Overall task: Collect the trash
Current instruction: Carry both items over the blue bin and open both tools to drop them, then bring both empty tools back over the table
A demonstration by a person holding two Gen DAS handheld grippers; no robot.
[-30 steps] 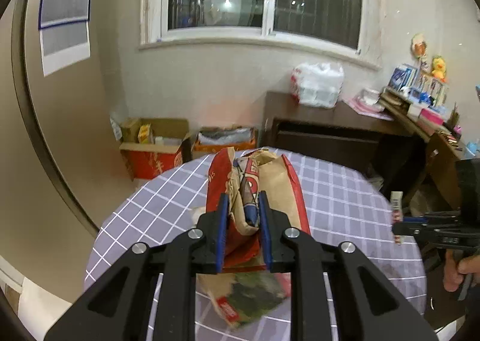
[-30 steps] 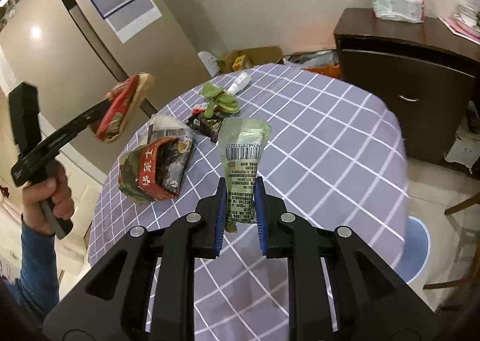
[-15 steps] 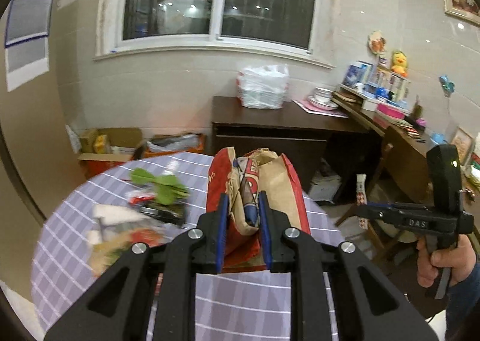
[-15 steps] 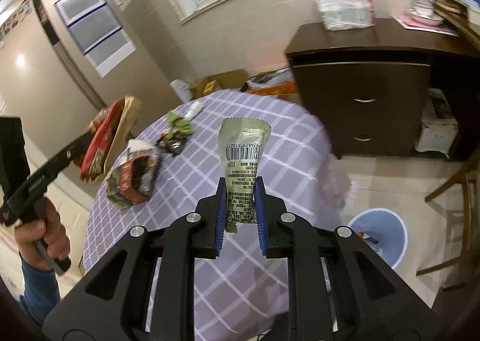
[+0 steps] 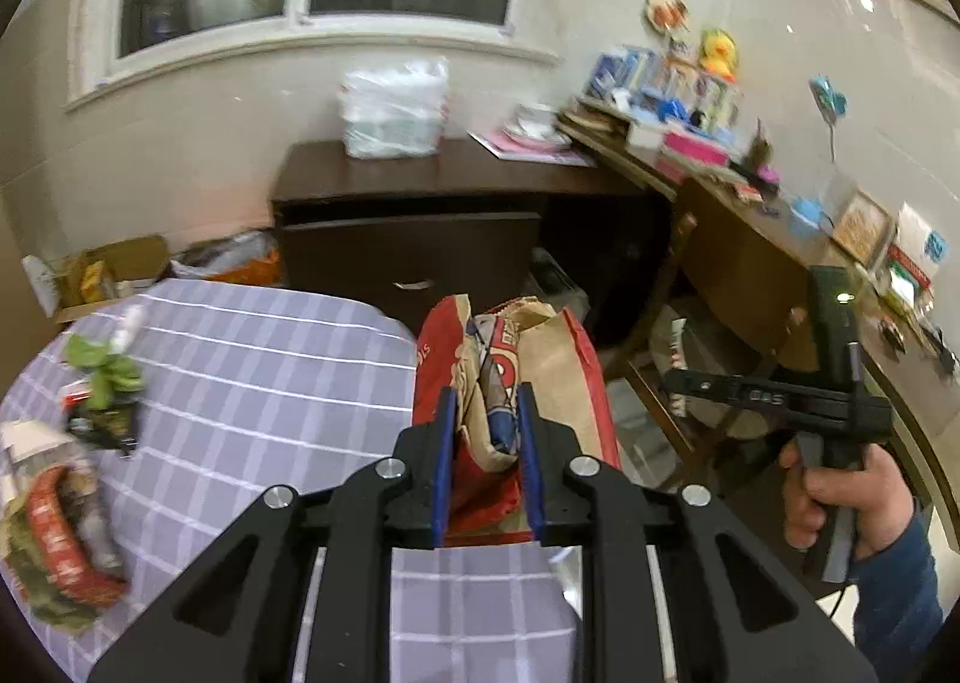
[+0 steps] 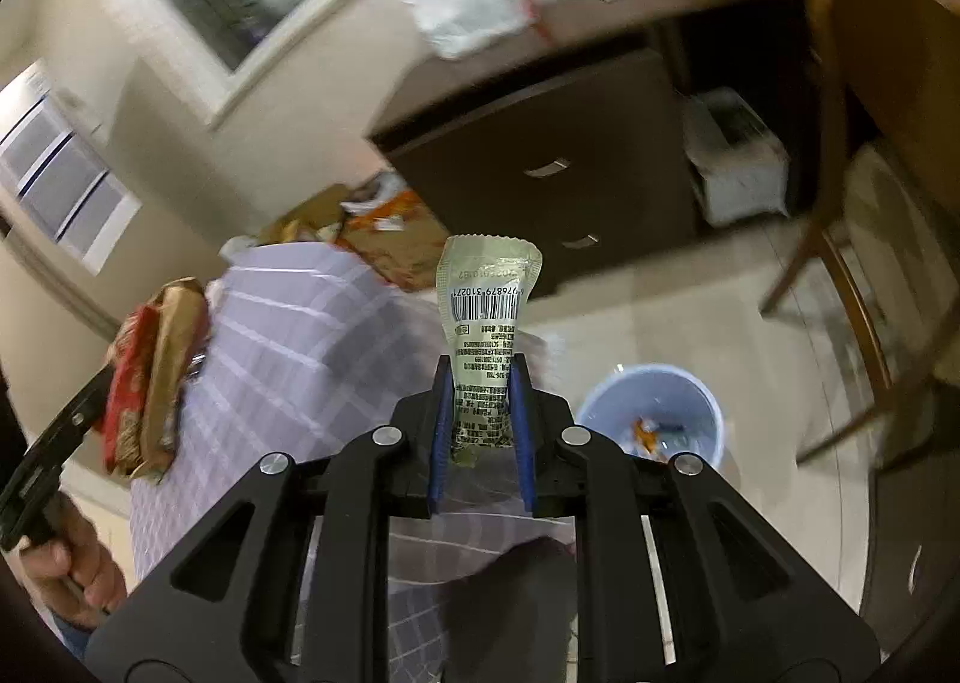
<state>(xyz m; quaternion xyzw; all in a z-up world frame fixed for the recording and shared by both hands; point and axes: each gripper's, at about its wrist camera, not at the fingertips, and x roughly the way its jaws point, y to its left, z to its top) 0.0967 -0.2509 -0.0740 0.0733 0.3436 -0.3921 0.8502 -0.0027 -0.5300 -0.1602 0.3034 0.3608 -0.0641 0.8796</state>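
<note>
Two pieces of trash are carried off the table (image 6: 288,335): a red-and-brown bag (image 5: 510,383) clamped in the left gripper (image 5: 483,443), a pale wrapper (image 6: 486,323) clamped in the right gripper (image 6: 480,431). Since a second ago both were swung past the table's edge; the blue bin (image 6: 651,413) is now near, so dropping seems next.

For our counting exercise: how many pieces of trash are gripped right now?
2. The red-and-brown paper bag sits in the left gripper; the pale green wrapper sits in the right gripper. More lies loose on the table.
</note>
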